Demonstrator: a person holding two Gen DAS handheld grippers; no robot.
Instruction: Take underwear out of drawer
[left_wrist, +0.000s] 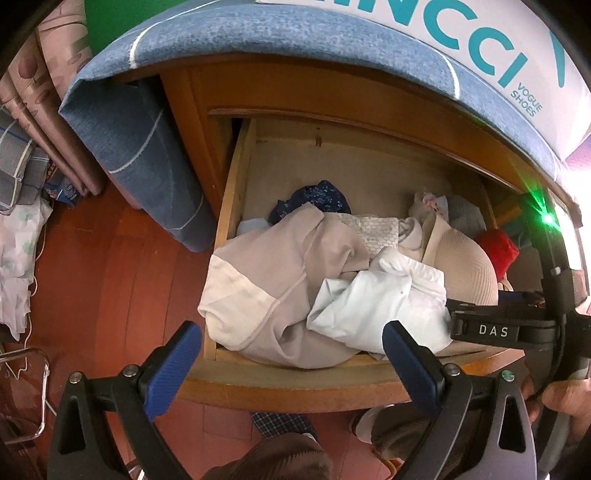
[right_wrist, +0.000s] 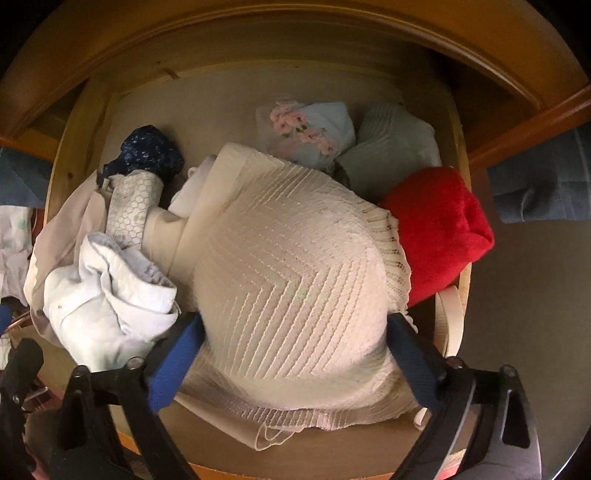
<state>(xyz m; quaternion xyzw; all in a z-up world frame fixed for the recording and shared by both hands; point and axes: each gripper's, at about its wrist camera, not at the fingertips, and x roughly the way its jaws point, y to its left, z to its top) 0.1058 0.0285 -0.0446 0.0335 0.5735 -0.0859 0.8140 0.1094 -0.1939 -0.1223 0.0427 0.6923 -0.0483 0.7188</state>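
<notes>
Underwear fills the front half of the open drawer and none of it has come out yet, so the job is barely begun. A cream ribbed bra cup sits highest, against the drawer's front edge toward its right side. Just beside it on the left lies a crumpled white garment, and a beige piece spills over the front left corner. A red item is wedged against the right wall, while a dark blue bundle, a floral piece and a pale folded one sit further back. The rear of the drawer floor is bare.

The right gripper points down into the drawer with its blue pads spread wide on either side of the bra cup. The pads look to be at or very near the cup's sides, but I see no sign of the fabric being squeezed, so I would call it not yet gripped. The left gripper hangs over the front edge, jaws apart with nothing between them, above the beige and white pieces.

By my reckoning the approach is done, and what remains is closing on the cup, lifting it clear of the front edge, and then the other garments if they are wanted too.
</notes>
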